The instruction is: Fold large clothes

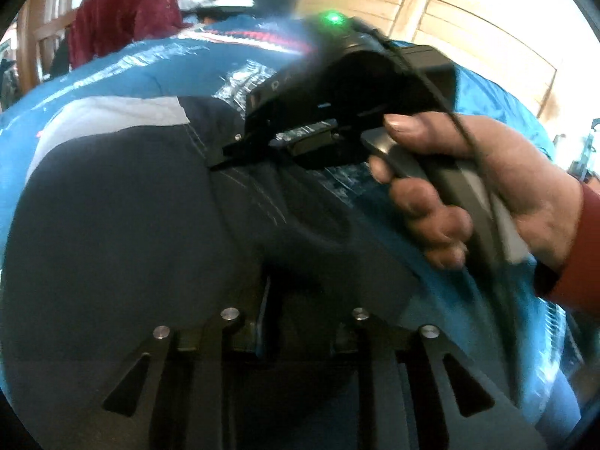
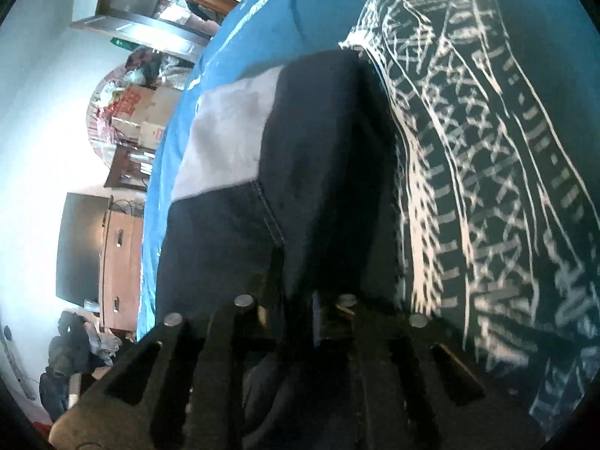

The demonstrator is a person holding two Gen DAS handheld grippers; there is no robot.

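A dark navy garment (image 1: 112, 206) with a light grey panel (image 1: 105, 120) lies bunched on a blue sheet (image 1: 112, 71). My left gripper (image 1: 288, 288) sits low in the left wrist view, shut on the navy fabric, which covers its fingertips. A hand (image 1: 487, 187) holds my right gripper (image 1: 225, 155), which is pinched on a stitched seam of the garment. In the right wrist view the garment (image 2: 307, 131) rises from my right gripper (image 2: 296, 281), which is shut on its fabric. The grey panel (image 2: 225, 138) is at the left.
A black-and-white patterned cloth (image 2: 487, 150) lies on the blue sheet (image 2: 300, 7) right of the garment. A maroon cloth (image 1: 120, 18) hangs over a wooden chair at the far left. Wooden panelling (image 1: 450, 18) stands behind. A cabinet (image 2: 123, 262) and boxes stand beyond the sheet's edge.
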